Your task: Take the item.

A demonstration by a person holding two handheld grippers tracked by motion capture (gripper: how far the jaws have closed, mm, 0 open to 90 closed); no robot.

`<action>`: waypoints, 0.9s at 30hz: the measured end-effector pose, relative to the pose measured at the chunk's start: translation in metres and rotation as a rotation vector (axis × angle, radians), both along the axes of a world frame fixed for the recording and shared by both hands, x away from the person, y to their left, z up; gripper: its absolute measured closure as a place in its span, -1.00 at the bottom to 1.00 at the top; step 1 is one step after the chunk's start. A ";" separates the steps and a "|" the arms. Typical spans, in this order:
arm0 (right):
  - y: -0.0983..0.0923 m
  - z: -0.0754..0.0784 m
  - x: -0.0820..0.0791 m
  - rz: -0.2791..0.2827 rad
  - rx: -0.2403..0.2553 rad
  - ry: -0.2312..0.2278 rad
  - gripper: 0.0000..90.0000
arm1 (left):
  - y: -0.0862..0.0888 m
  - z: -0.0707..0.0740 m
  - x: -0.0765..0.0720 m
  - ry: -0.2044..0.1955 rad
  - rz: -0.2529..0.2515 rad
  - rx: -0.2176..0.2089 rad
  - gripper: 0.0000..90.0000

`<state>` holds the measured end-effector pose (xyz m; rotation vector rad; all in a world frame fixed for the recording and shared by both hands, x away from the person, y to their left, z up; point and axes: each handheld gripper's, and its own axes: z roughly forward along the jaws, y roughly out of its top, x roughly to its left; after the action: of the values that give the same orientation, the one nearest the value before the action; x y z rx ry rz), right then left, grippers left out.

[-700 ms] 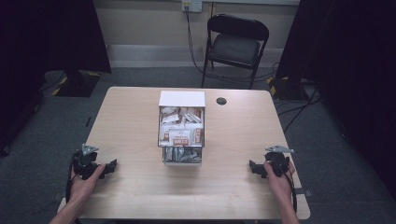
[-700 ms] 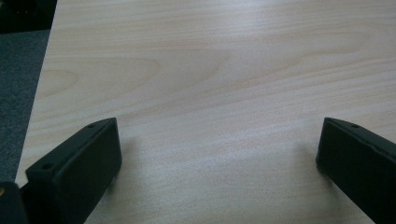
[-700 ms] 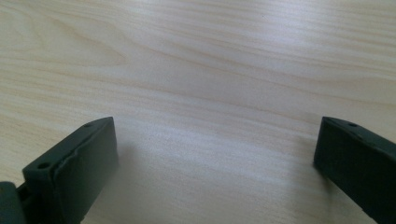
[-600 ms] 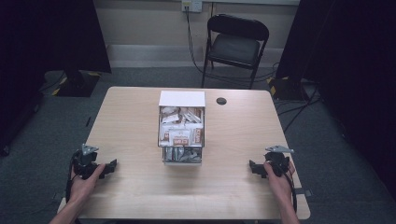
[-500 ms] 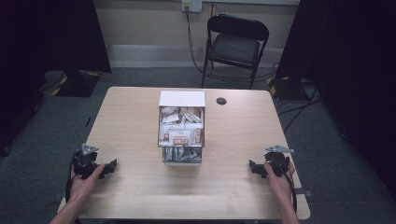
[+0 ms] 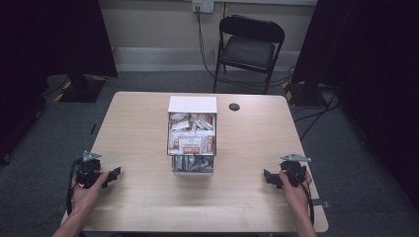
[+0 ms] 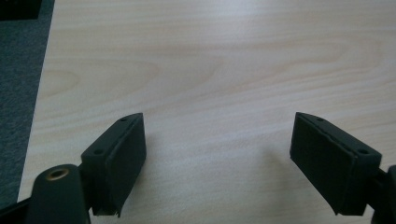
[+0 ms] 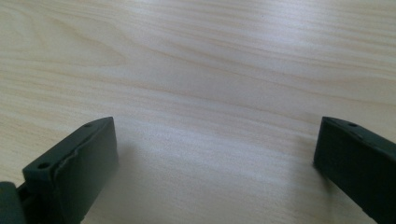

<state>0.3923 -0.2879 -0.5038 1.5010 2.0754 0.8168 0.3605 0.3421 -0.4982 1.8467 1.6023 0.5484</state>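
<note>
Left gripper [image 6: 114, 173] near the table's [image 6: 138, 123] left edge and right gripper [image 6: 268, 178] near its right edge, both with jaws spread wide over bare wood, holding nothing. Between them, well apart from each, stands the box [image 6: 192, 133] of packets at the table's centre. A small black disc [image 6: 234, 106] lies just beside its far corner; a chair [image 6: 249, 47] stands beyond the table.

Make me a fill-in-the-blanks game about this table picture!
1. The box of packets stands in the ____ of the table.
2. The left gripper has its fingers ____, with nothing between them.
3. The right gripper rests near the table's ____ edge.
4. Behind the table stands a black ____.

Missing words: middle; open; right; chair
</note>
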 end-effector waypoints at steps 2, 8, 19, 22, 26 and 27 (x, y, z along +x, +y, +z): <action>0.000 0.000 0.000 0.000 0.000 0.000 -1.00 | 0.000 0.001 0.000 -0.010 -0.004 -0.009 -0.57; 0.000 0.000 0.000 0.000 0.000 0.000 -1.00 | -0.006 0.009 0.000 -0.038 -0.048 -0.025 -0.55; 0.000 0.000 0.000 0.000 0.000 0.000 -1.00 | -0.020 0.024 -0.008 -0.093 -0.146 -0.084 -0.49; 0.000 0.000 0.000 -0.001 -0.001 0.000 -1.00 | -0.020 0.029 -0.010 -0.094 -0.174 -0.129 -0.45; 0.000 0.000 0.000 -0.001 0.000 0.000 -1.00 | -0.025 0.040 -0.013 -0.119 -0.211 -0.150 -0.43; 0.000 0.000 0.000 0.000 -0.001 -0.001 -1.00 | -0.028 0.045 -0.015 -0.130 -0.235 -0.161 -0.43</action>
<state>0.3925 -0.2880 -0.5039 1.5005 2.0748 0.8162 0.3455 0.3137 -0.4537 1.8078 1.2845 0.4135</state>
